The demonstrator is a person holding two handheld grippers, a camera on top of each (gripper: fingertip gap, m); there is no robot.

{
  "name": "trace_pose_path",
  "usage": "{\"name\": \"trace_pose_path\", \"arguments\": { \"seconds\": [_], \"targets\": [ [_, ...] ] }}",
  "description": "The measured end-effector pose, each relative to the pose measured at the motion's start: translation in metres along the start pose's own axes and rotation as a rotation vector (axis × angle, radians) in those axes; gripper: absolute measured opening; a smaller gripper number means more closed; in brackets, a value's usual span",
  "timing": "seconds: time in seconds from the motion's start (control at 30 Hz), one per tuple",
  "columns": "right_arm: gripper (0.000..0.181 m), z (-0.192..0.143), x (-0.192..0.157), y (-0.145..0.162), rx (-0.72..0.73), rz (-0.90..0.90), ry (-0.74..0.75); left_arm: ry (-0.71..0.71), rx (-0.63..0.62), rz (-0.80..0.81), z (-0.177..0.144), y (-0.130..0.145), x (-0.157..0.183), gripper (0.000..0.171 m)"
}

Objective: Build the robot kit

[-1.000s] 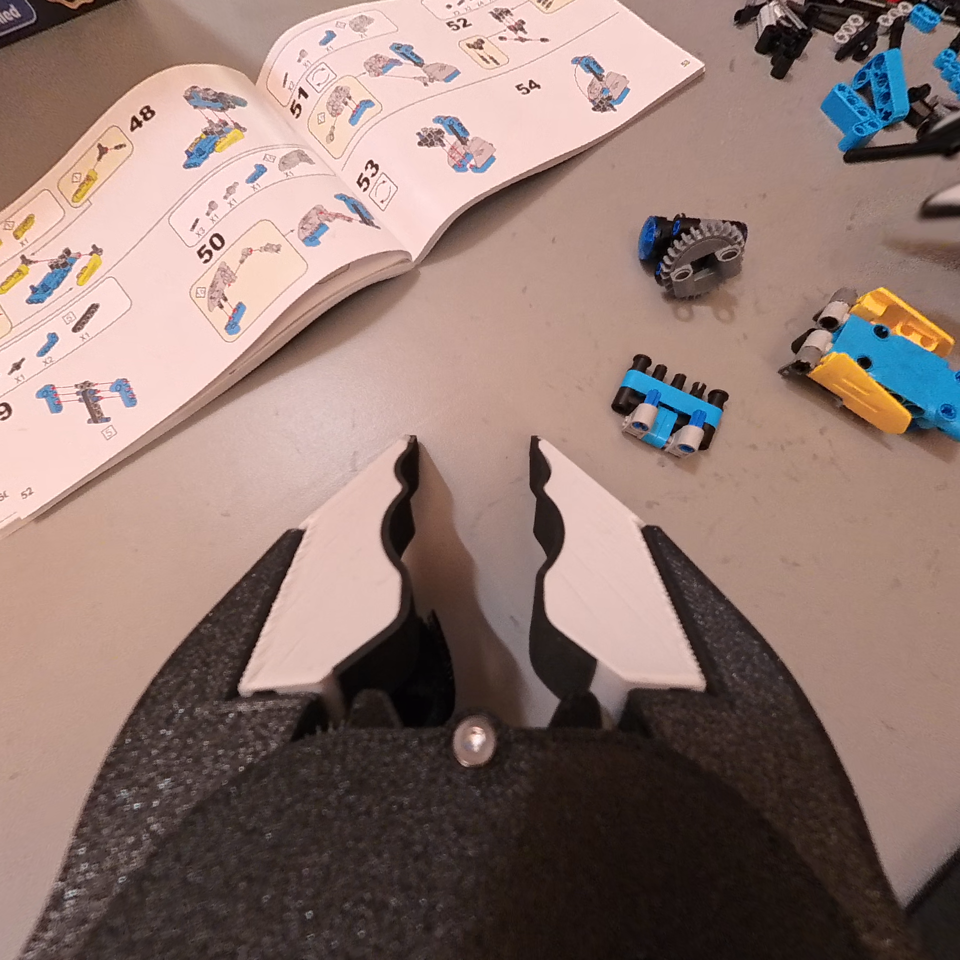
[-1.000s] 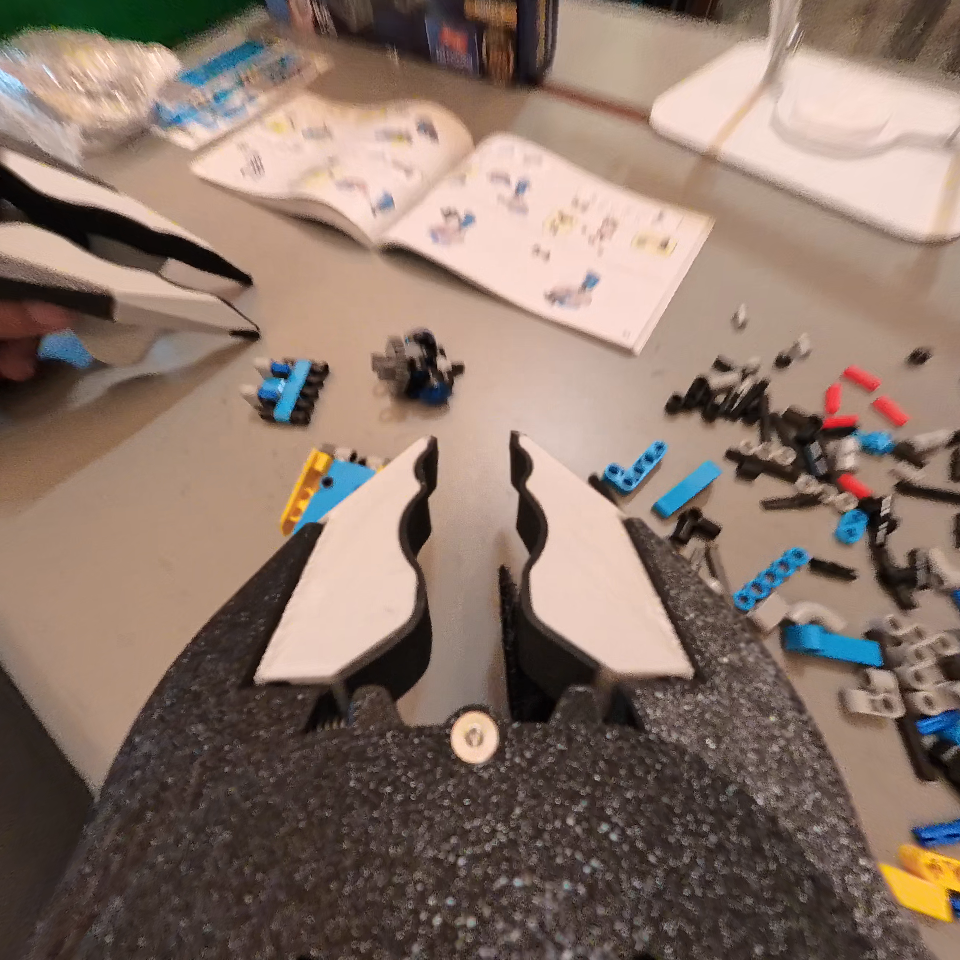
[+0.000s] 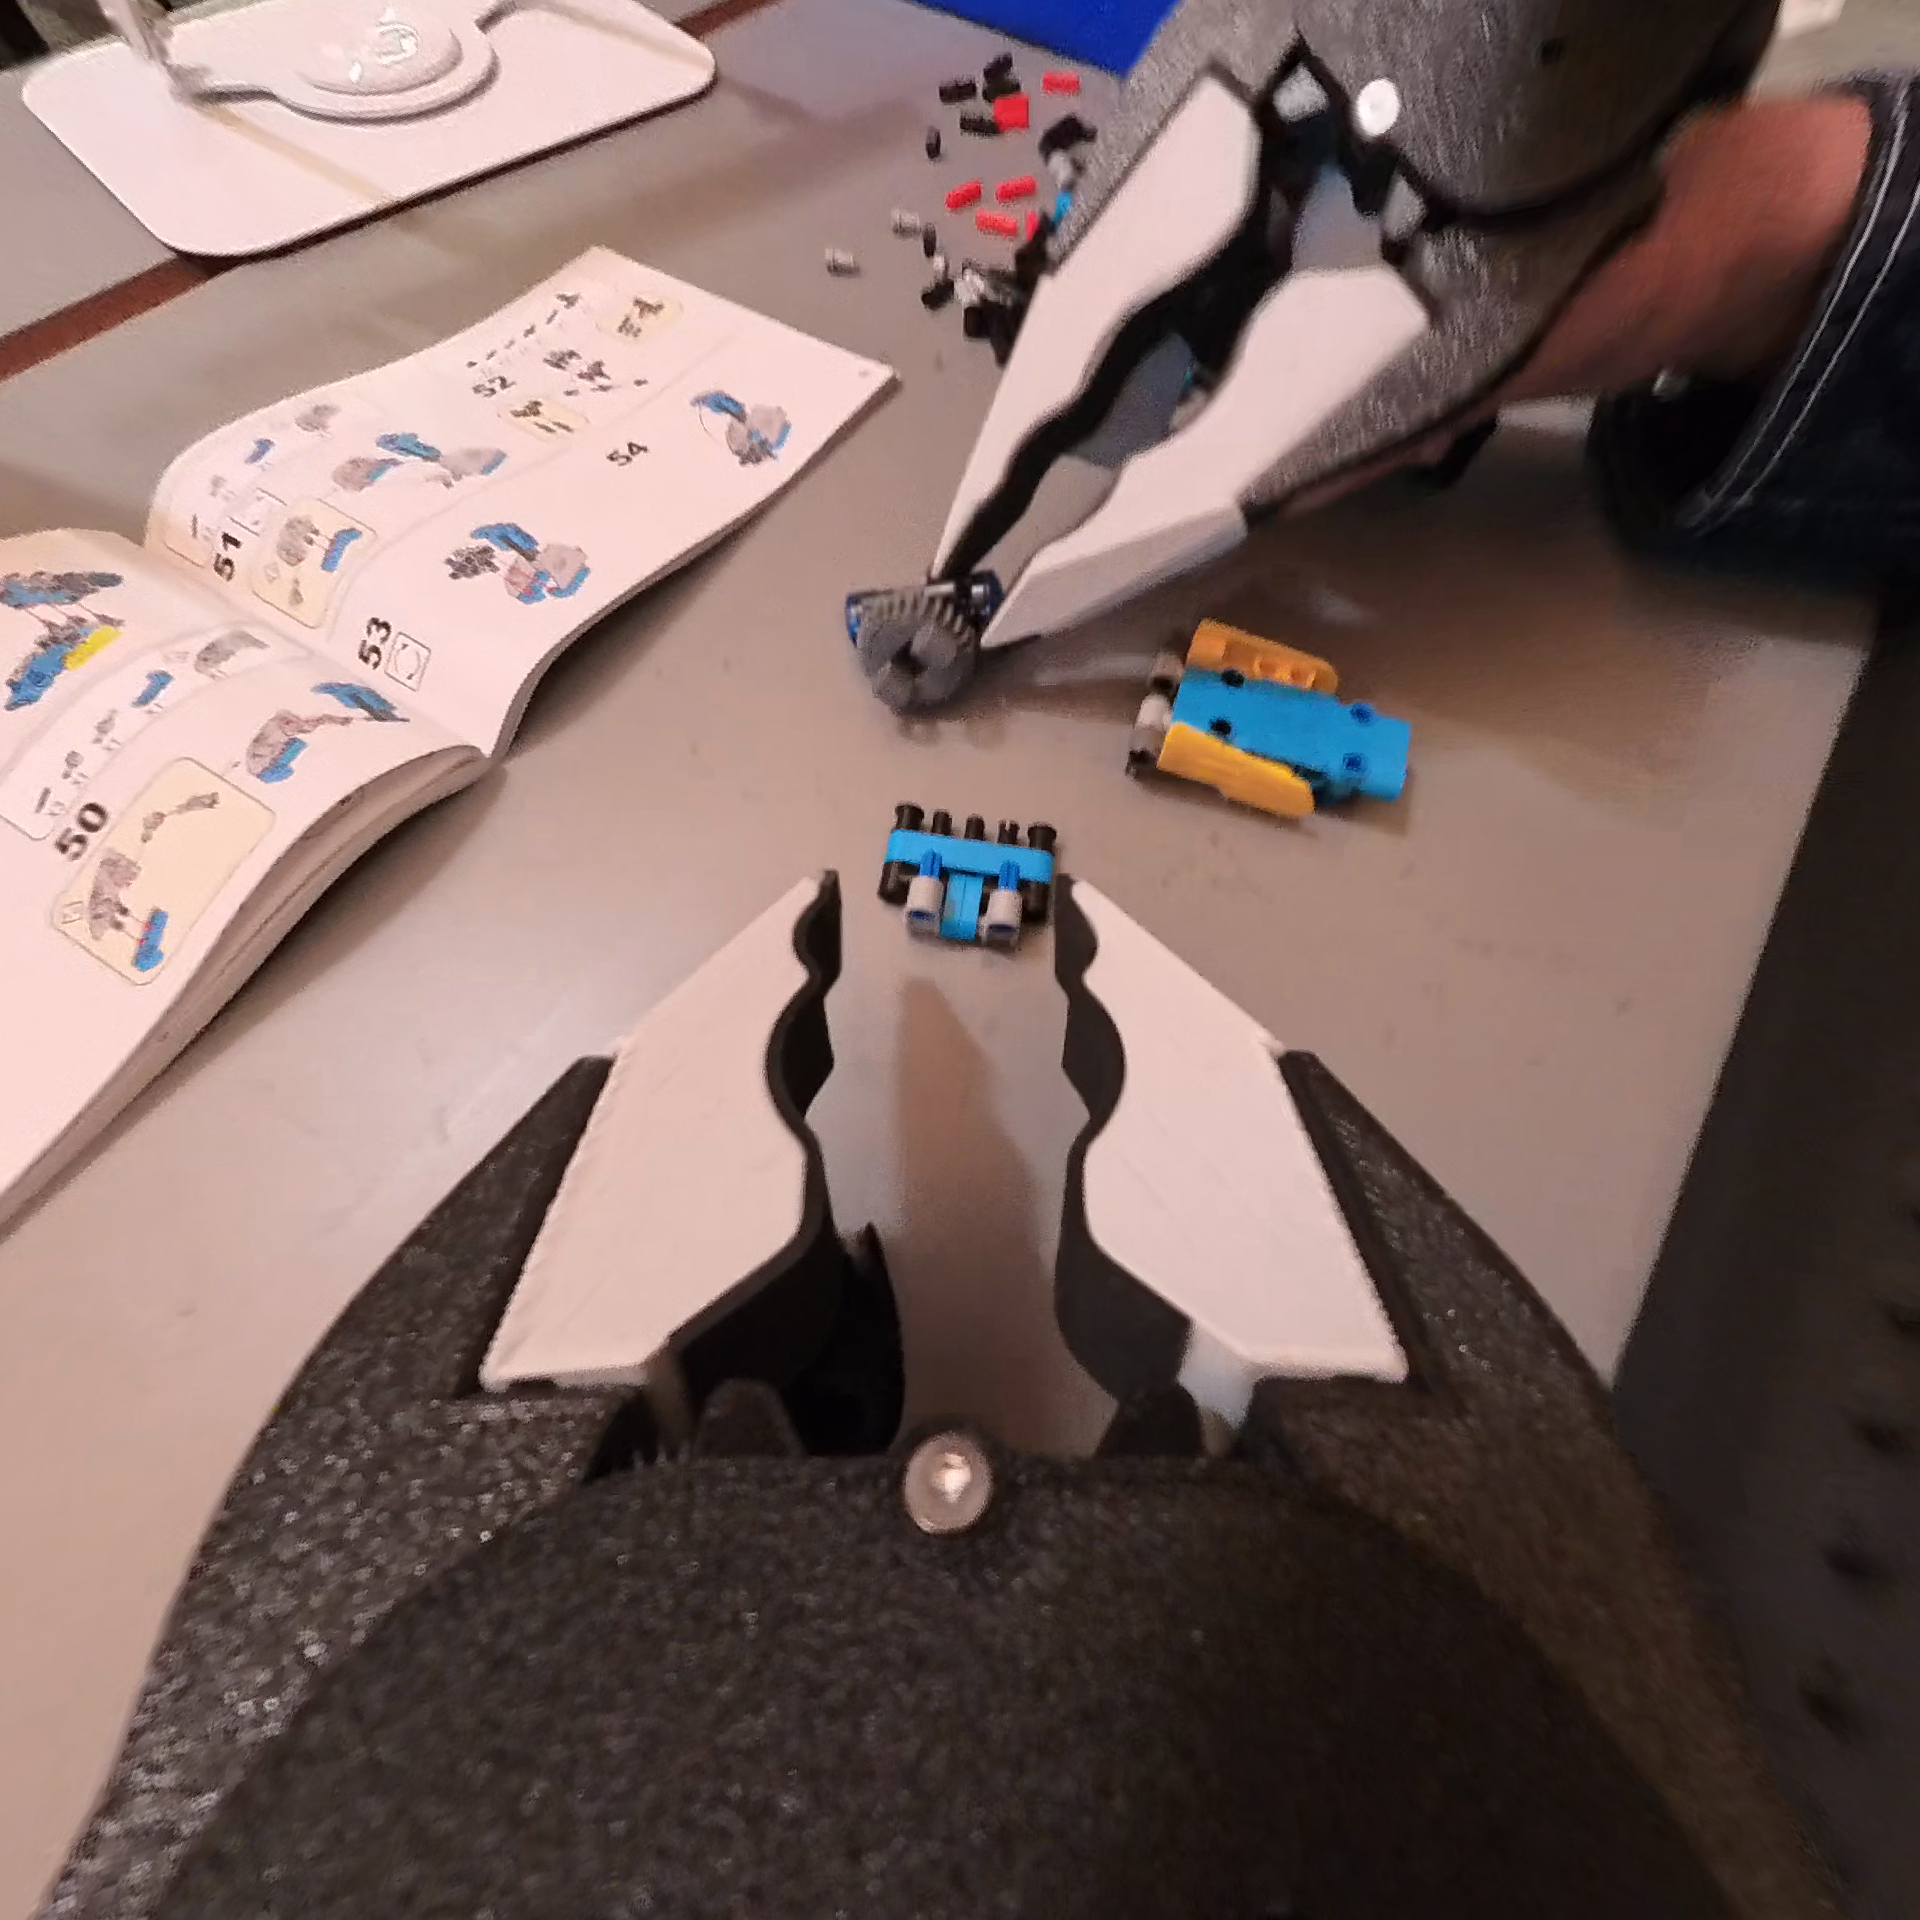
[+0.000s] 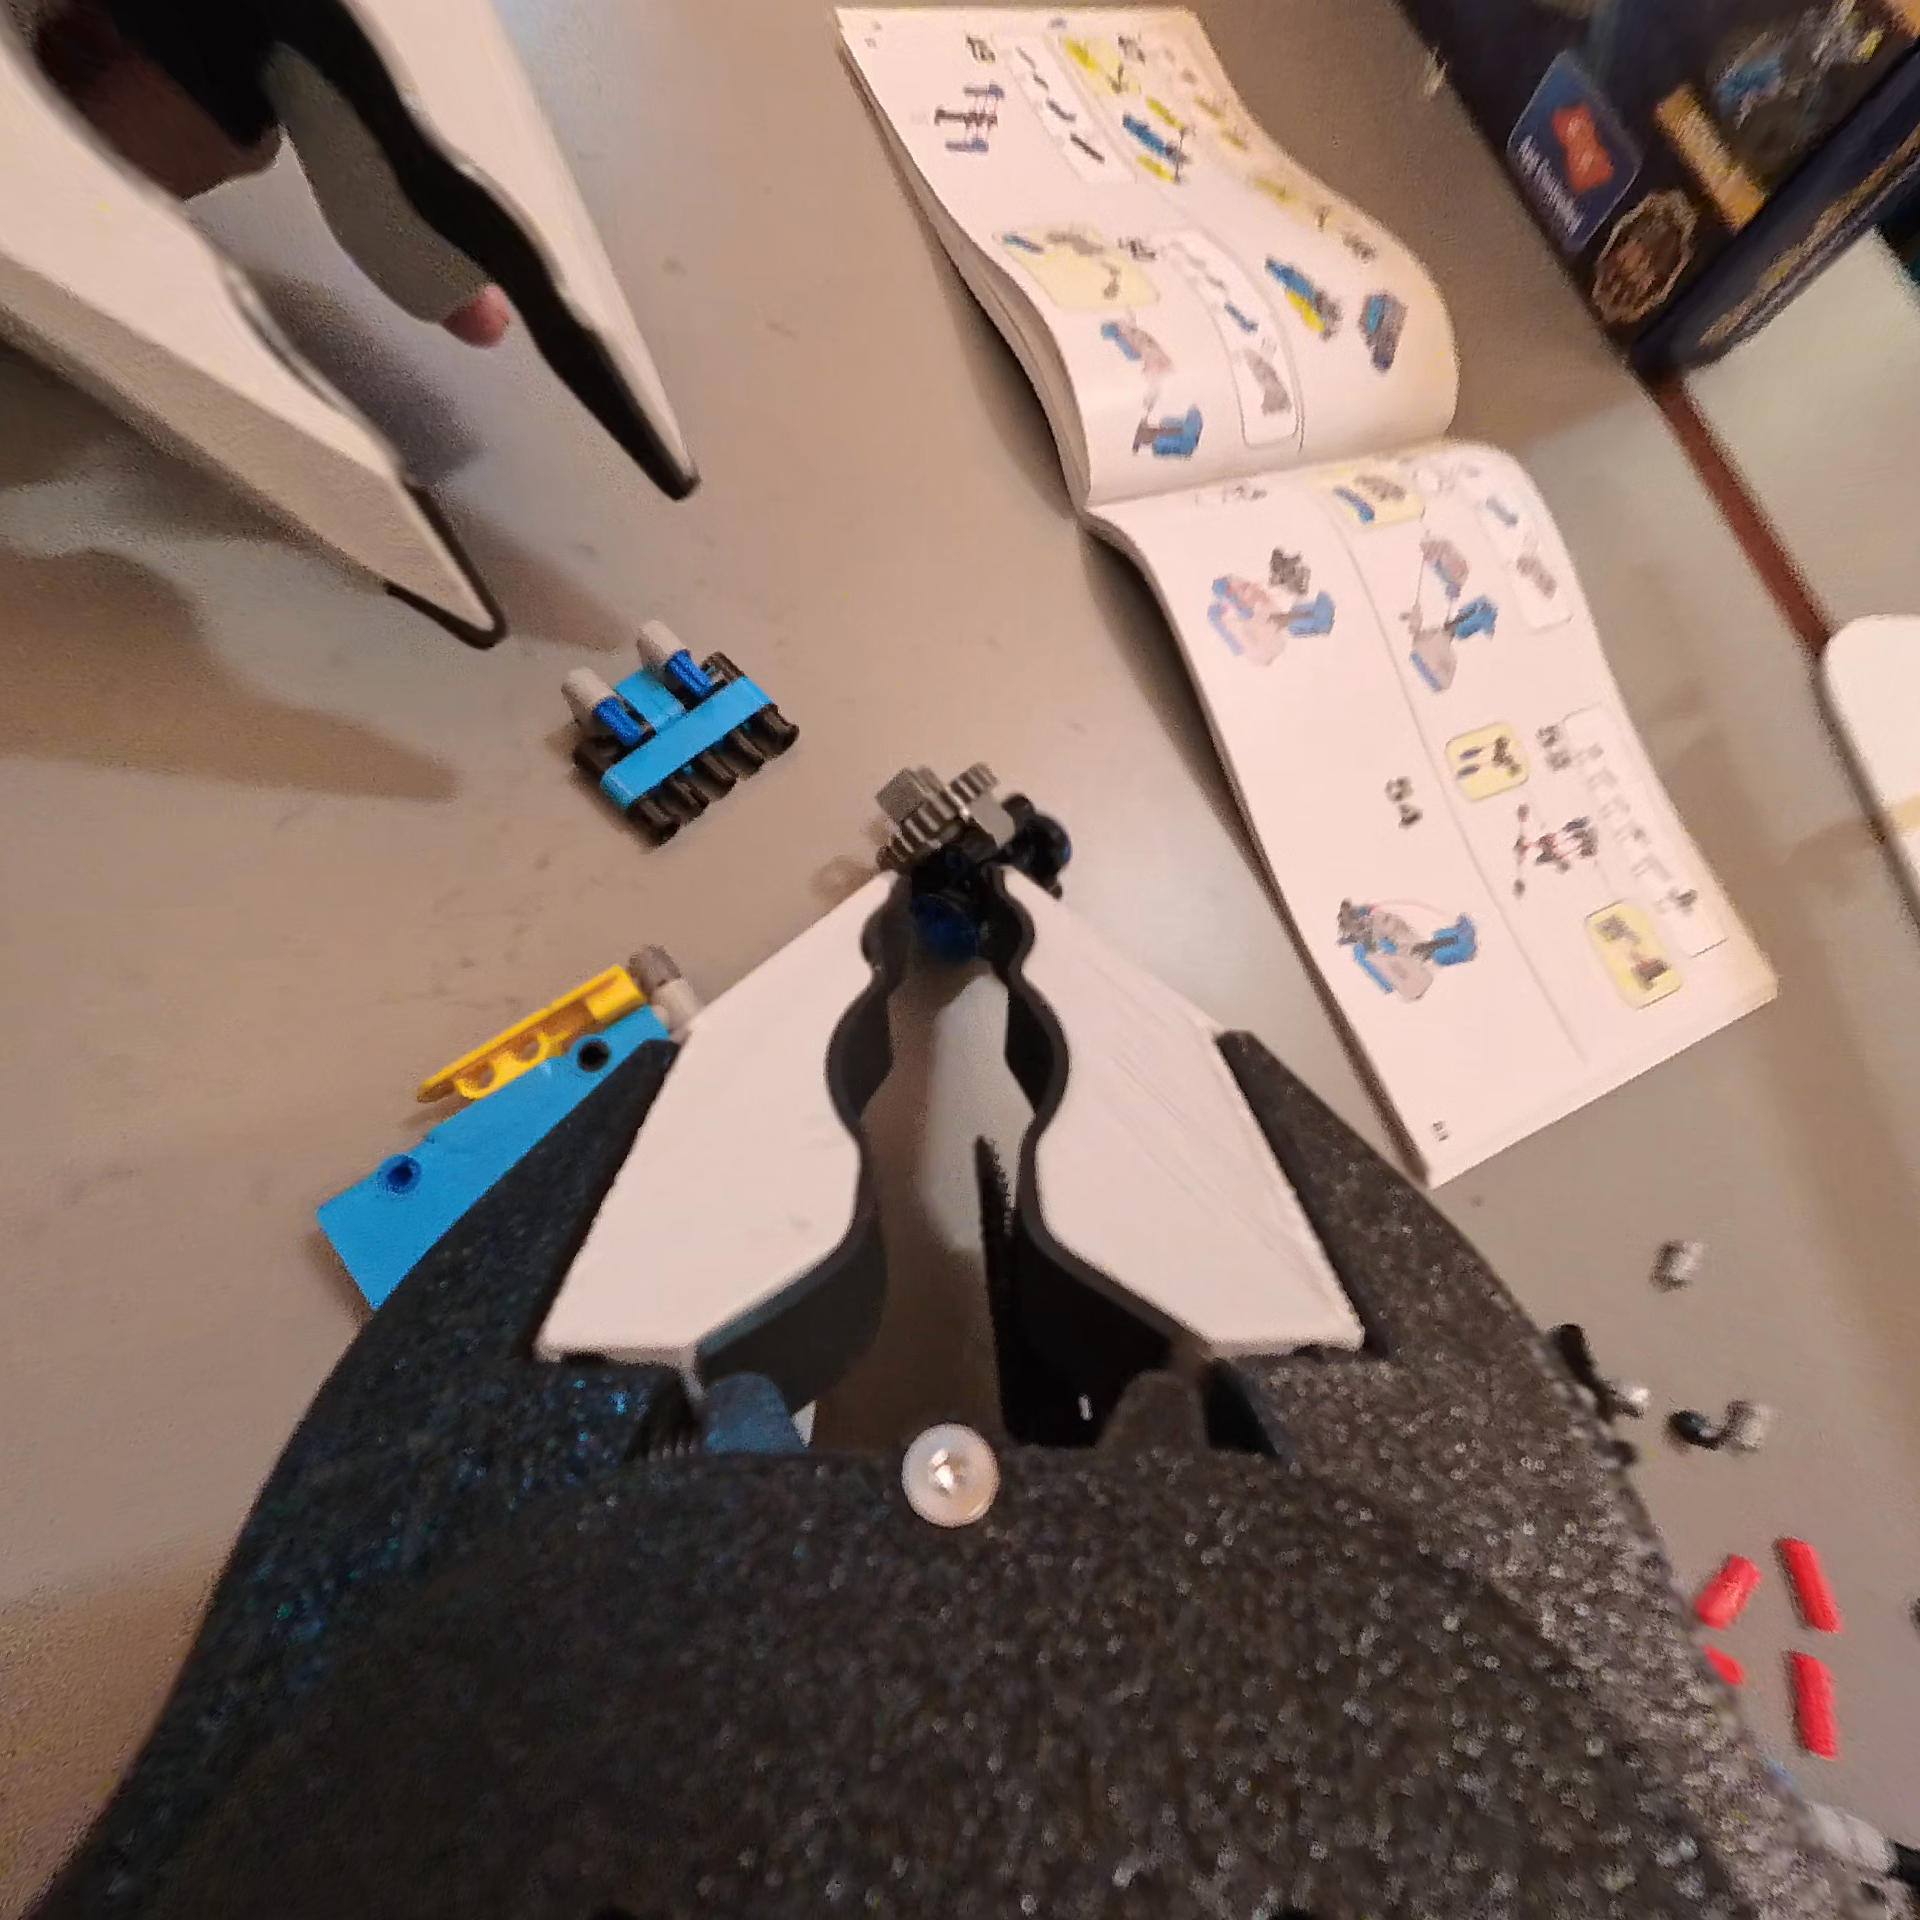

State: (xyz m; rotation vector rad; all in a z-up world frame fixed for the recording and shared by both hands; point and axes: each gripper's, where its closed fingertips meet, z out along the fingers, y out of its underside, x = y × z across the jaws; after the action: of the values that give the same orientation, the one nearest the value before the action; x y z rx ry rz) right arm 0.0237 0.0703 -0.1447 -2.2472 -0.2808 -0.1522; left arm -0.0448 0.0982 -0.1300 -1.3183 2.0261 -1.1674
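Observation:
My left gripper (image 3: 948,891) is open and low over the grey table, its fingertips flanking the near end of a small blue beam assembly with black pins (image 3: 971,878). In the right wrist view the left gripper (image 4: 582,551) sits just behind that blue assembly (image 4: 681,727). My right gripper (image 4: 951,891) is shut on a grey gear assembly with black and dark blue parts (image 4: 961,831), which rests on the table. In the left wrist view the right gripper (image 3: 966,608) comes down from the upper right onto the gear assembly (image 3: 914,655).
A yellow and blue assembly (image 3: 1268,727) lies right of the blue one, partly under my right gripper (image 4: 499,1122). An open instruction booklet (image 3: 364,623) lies left. Loose small pieces (image 3: 987,208) lie behind, a white tray (image 3: 364,156) farther back, a dark box (image 4: 1714,156) beyond the booklet. The table edge (image 3: 1714,987) runs along the right. The gap from one gripper's tips to the other's is roughly 8 cm.
My left gripper has moved right up to the blue beam assembly. My right gripper has come down over the gear assembly and its jaws have narrowed onto it.

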Motion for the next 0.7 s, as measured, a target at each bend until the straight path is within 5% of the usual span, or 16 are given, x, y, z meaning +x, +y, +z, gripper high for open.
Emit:
{"name": "trace_pose_path", "arguments": {
  "seconds": [0.2,0.33,0.47,0.6,0.7],
  "targets": [
    [0.0,-0.006,-0.01,-0.023,0.026,-0.296,0.176,0.085,0.03,-0.252,0.01,-0.015,-0.005,0.045],
    [0.0,-0.001,-0.013,-0.015,-0.006,-0.341,0.193,0.094,0.021,-0.25,0.01,-0.014,-0.01,0.045],
    [0.003,-0.018,0.003,-0.022,0.092,-0.186,0.177,0.057,-0.021,-0.201,0.009,-0.005,-0.015,0.044],
    [0.065,-0.007,0.043,0.0,0.011,0.158,0.027,0.0,-0.025,-0.146,0.006,0.0,-0.023,0.043],
    [0.059,0.012,0.055,-0.002,0.038,0.304,-0.089,0.009,-0.014,-0.141,0.006,-0.002,-0.019,0.043]
  ]
}}
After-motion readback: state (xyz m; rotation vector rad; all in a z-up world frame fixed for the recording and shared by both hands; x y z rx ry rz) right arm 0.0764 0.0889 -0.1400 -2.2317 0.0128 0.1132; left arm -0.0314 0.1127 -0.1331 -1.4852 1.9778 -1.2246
